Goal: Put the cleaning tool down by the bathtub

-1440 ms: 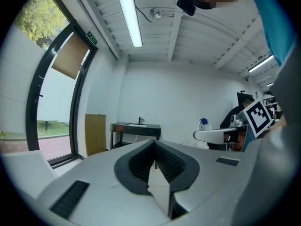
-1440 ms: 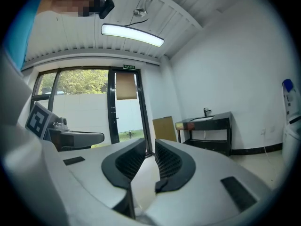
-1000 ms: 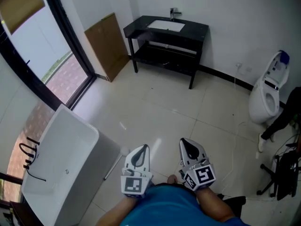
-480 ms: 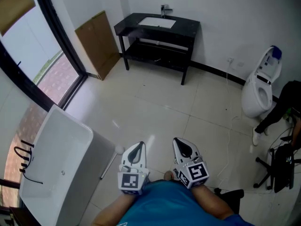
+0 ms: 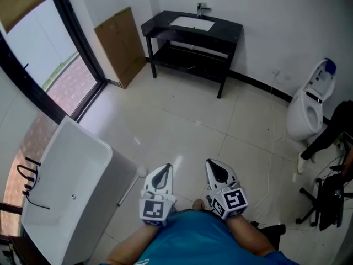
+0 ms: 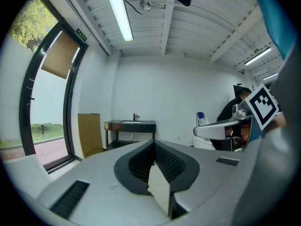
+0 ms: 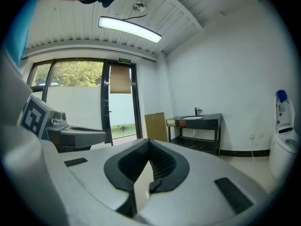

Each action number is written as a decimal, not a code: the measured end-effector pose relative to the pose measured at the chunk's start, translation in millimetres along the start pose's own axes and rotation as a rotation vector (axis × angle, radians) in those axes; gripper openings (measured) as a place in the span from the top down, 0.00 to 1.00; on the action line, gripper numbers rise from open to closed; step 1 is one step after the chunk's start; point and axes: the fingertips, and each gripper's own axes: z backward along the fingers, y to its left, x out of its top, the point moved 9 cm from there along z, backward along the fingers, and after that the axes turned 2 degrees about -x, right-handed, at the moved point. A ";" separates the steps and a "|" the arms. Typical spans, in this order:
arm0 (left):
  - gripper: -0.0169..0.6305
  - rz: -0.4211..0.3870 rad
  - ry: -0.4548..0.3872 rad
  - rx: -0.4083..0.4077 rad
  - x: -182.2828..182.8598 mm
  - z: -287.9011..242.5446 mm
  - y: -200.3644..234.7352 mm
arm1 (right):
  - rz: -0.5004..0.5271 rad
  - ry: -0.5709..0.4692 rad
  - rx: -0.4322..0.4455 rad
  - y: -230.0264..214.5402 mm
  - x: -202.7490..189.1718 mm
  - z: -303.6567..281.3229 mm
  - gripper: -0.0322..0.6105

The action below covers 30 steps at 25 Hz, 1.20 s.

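At the bottom of the head view sits the person's blue shirt (image 5: 190, 239), with both forearms reaching forward side by side. The left claw (image 5: 161, 176) is pinched fully together with nothing between its jaws, and its own view shows the dark ridged pads meeting along one line (image 6: 154, 161). The right claw (image 5: 219, 173) is just beside it, likewise closed tight and empty (image 7: 149, 166). Both point roughly level out over the pale tiled floor (image 5: 187, 126). Just left of the left claw, the cleaning tool (image 5: 131, 187) lies on the floor, a thin stick with a white rounded end, set close along the outer wall of the bathtub (image 5: 91, 138); whether it touches that wall cannot be made out. The white bathtub fills the lower left corner, with a black hose fitting (image 5: 30, 184) at its far-left end. Beyond the tub runs a glass door with a black frame (image 5: 83, 48), and a brown board (image 5: 122, 46) leans against the wall past it. At the far wall stands a black table (image 5: 220, 35) with a white sink (image 5: 192, 22) set into it and a tap (image 5: 202, 8) behind. To the right, a white toilet (image 5: 309, 109) stands with its lid raised, and a dark-clothed leg with a white shoe (image 5: 325, 139) shows at the right edge.
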 end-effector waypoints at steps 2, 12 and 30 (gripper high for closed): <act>0.97 -0.001 -0.002 -0.003 1.4 -2.0 1.3 | 0.000 0.001 0.000 -0.4 1.5 -2.5 0.95; 0.97 -0.003 0.001 0.002 -0.4 -5.6 9.0 | -0.022 0.030 0.006 -2.0 -4.7 -10.7 0.95; 0.97 0.019 0.015 -0.007 -9.0 -13.1 9.5 | -0.030 0.053 0.024 -4.6 -9.6 -21.9 0.95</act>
